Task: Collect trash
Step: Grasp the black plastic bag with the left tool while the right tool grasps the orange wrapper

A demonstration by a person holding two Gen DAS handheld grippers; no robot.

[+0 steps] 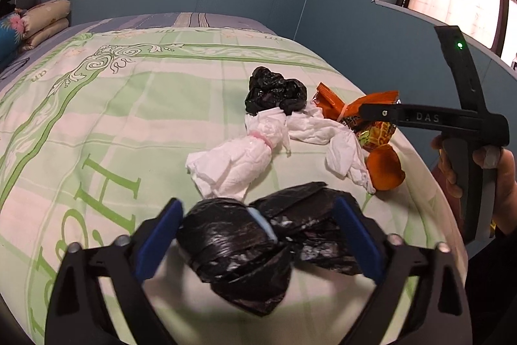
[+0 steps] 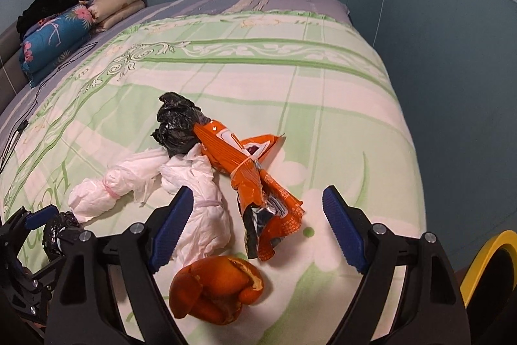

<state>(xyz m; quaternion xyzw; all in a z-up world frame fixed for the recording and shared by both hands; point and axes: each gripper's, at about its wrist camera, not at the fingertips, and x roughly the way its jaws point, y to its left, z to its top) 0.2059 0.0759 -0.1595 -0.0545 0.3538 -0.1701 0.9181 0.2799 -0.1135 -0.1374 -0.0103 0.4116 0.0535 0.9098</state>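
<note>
Black bag [image 1: 239, 251], "DAS" hand-held gripper [image 1: 381, 113]

Materials and finishes, bed-top trash

Glossy crinkled black plastic bag [image 1: 239, 251]; matt crumpled white tissue [image 1: 232, 160]; shiny orange foil wrapper [image 2: 248, 170]; dimpled orange peel [image 2: 216, 290]; matt printed cloth bed cover [image 2: 323, 92].

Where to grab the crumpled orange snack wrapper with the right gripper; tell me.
Grip the crumpled orange snack wrapper at its banded waist, its narrowest and firmest part, coming from above with the open right gripper, fingers straddling its width.
</note>
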